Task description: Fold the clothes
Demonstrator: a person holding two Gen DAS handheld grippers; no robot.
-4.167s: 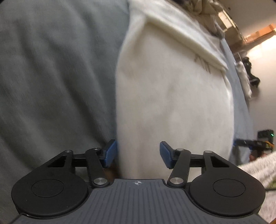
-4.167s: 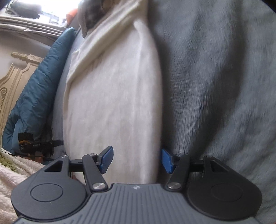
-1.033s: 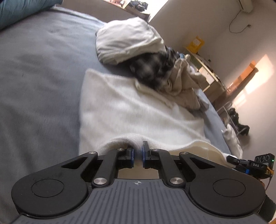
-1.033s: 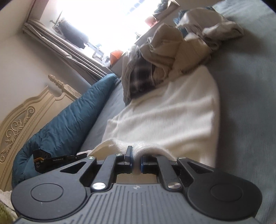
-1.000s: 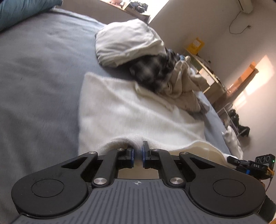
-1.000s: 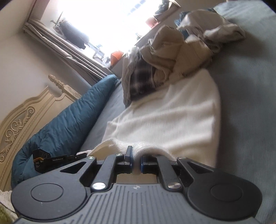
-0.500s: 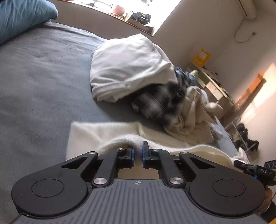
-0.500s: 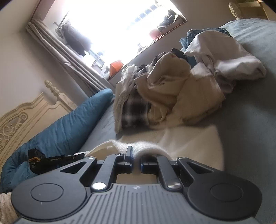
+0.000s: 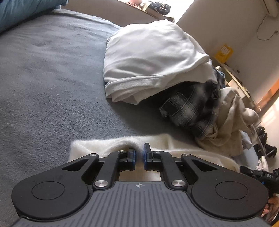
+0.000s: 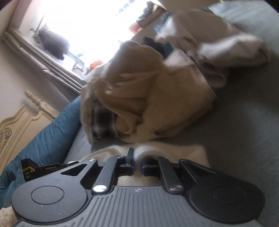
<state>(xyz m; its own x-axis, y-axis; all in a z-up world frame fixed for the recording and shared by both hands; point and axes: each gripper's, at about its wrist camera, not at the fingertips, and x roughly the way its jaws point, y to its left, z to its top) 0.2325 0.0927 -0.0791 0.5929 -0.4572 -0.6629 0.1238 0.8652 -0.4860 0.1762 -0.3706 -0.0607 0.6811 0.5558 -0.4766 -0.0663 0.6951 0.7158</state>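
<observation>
Jaws of both the left gripper (image 9: 139, 158) and right gripper (image 10: 137, 163) pinch the cream garment's (image 9: 174, 143) near edge at lower centre; its hem spans between them.

Left gripper (image 9: 139, 158), black with blue pads: jaws pinched on the edge of a fuzzy cream knit garment (image 9: 97, 145) lying on the grey fleece bed cover (image 9: 43, 83). Beyond it: folded white sweatshirt (image 9: 150, 64) atop a dark plaid flannel shirt (image 9: 188, 108), with crumpled beige clothing (image 9: 230, 125) just beside. Teal pillow (image 9: 21, 10), far left corner.
</observation>
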